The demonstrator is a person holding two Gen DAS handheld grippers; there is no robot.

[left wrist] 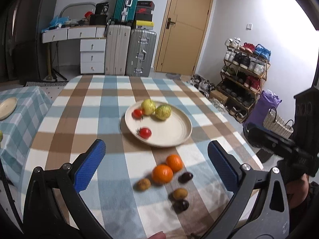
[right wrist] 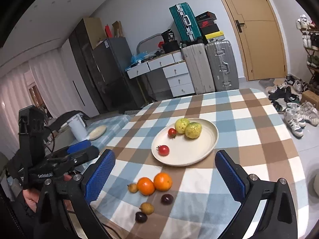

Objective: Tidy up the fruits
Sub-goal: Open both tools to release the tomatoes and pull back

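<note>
Orange, brown and dark fruits point(right wrist: 154, 184) lie loose on the checked table point(right wrist: 259, 139), low in the frame. Mid-frame, the cream plate point(right wrist: 199, 155) holds two yellow-green fruits point(right wrist: 188, 128) and two red ones point(right wrist: 163, 150) (tiny tomatoes, maybe). Left gripper point(left wrist: 156, 166) and right gripper point(right wrist: 165, 176) are both spread wide, holding nothing.

The desk point(right wrist: 249, 131) wore a matt woven cloth point(left wrist: 83, 119) in blue, brown and white checks. On it the plate point(right wrist: 207, 151) looked like smooth, satin-glazed ceramic. On the plate, two tomatoes point(right wrist: 163, 150) shone glossy beside two rough, dull guavas point(right wrist: 193, 129). Near the plate, the oranges point(right wrist: 162, 181) had a pebbled, faintly shiny peel, and the plums point(right wrist: 166, 199) were dark and smooth. Each claw point(right wrist: 165, 176) had matt black plastic arms, blue knurled rubbery pads point(left wrist: 90, 165) and bright metal bolts point(left wrist: 245, 167).
</note>
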